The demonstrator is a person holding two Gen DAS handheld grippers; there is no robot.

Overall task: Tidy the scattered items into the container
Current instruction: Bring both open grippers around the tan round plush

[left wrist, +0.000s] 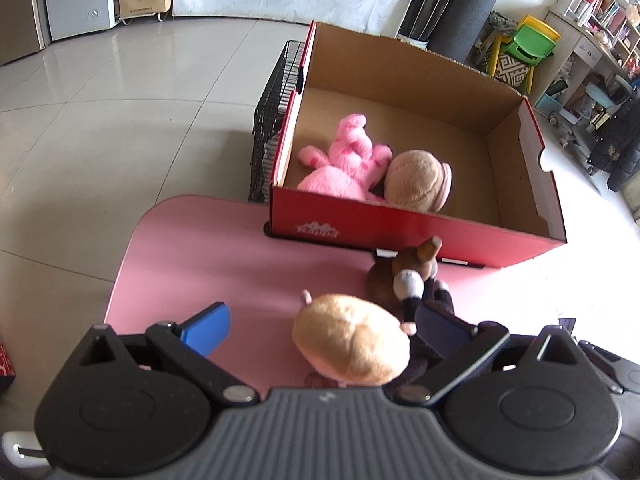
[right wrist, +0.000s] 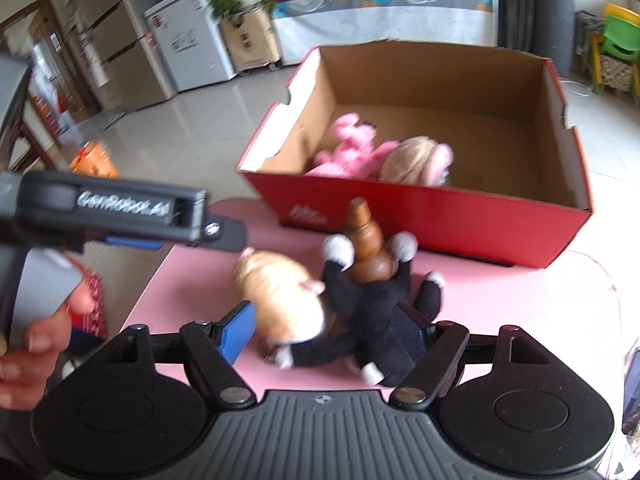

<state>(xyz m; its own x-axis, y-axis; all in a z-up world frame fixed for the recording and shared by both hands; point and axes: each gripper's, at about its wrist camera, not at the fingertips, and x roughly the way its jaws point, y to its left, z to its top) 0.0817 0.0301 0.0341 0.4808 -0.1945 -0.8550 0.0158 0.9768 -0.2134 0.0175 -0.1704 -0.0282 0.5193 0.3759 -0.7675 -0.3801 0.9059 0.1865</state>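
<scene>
Lying on the pink tabletop (right wrist: pixel 192 276) just in front of the box, three soft toys touch one another: a rounded tan plush (right wrist: pixel 280 300) with short fuzzy pile, its long axis running from 10 o'clock to 4 o'clock in the right wrist view; a black plush (right wrist: pixel 372 300) with white paw tips, sprawled limbs outward; and a smooth brown plush (right wrist: pixel 366 248) lying across it, tapering toward 12 o'clock and the box. The right gripper (right wrist: pixel 324 332) stands wide, its blue-padded fingers (right wrist: pixel 236 332) flanking the tan and black toys; the right-hand pad overlaps the black plush, though firm contact cannot be told. In the left wrist view the left gripper (left wrist: pixel 320 328) is likewise wide, the tan plush (left wrist: pixel 352 344) low between its fingers and nearer the right-hand one, with no pad pressing it. The container (left wrist: pixel 400 228), a rectangular corrugated cardboard box, red outside and plain brown inside, sits at 12 o'clock of the toys with its long side facing them. Inside, near its front wall, lie a shaggy pink plush (left wrist: pixel 348 156) and a round beige plush (left wrist: pixel 416 180), touching. A person's hand (right wrist: pixel 36 340) grips the left tool at 9 o'clock.
</scene>
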